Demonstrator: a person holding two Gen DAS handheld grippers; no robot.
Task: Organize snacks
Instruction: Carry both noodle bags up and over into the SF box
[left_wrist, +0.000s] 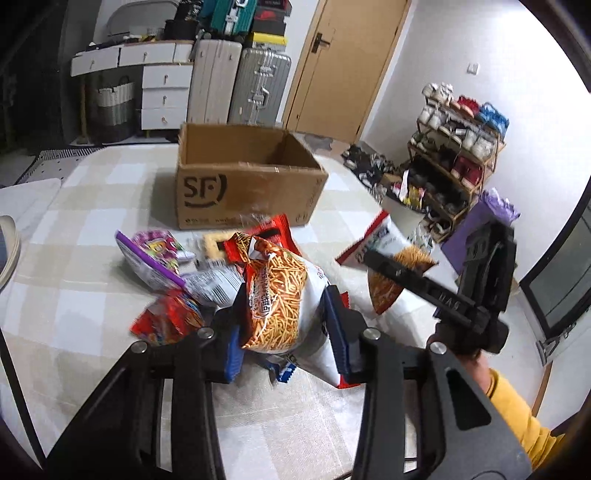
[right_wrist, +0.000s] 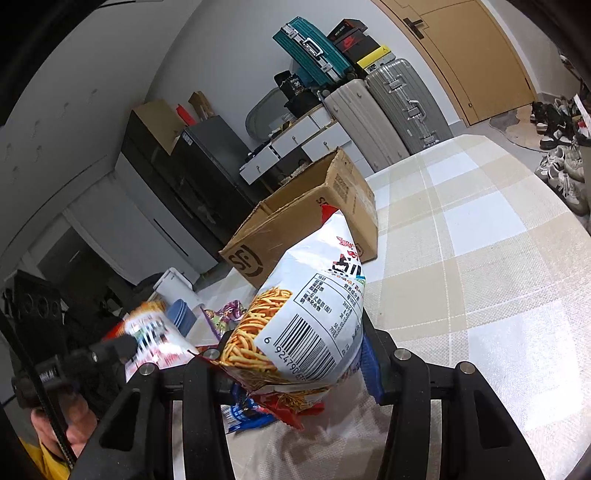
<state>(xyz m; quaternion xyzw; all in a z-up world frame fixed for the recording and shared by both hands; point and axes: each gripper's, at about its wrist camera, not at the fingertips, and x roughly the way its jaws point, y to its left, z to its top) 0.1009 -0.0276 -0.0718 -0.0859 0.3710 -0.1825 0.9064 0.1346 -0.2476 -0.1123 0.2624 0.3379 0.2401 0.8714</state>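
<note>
Left hand-held gripper (left_wrist: 286, 332): blue pads pinching a bag of stick snacks (left_wrist: 275, 299), one pad on each side of its lower half. Bag is lifted clear of the snack pile (left_wrist: 177, 273), which lies on the checked cloth of the bench (left_wrist: 92, 221).

Right hand-held gripper (right_wrist: 295, 363): also pinching a stick-snack bag (right_wrist: 314, 317), white back panel with barcode toward its camera, bag standing up out of the jaws. Seen from the left wrist view, this second bag is held to the right of the pile, above the bench edge.

Cardboard box (left_wrist: 243, 184): open top, on the bench just behind the pile. Can't see any snacks in it from here. Likely the drop target.

Handling, my read:
- Bags are light, air-puffed and crinkly. The film is slick and the contents are brittle, so a hard squeeze will crush the sticks.
- A mid-body pinch squashes the air pocket and the bag can squirm out. A grip near a crimped seam or a flattened edge would be firmer.
- Both bags flop above the grip line, so expect swing in transit. Move them over the box rim with margin and release low.

Still in the pile: a purple pack (left_wrist: 155, 258), a red pack (left_wrist: 170, 321) and a few others, overlapping.
</note>
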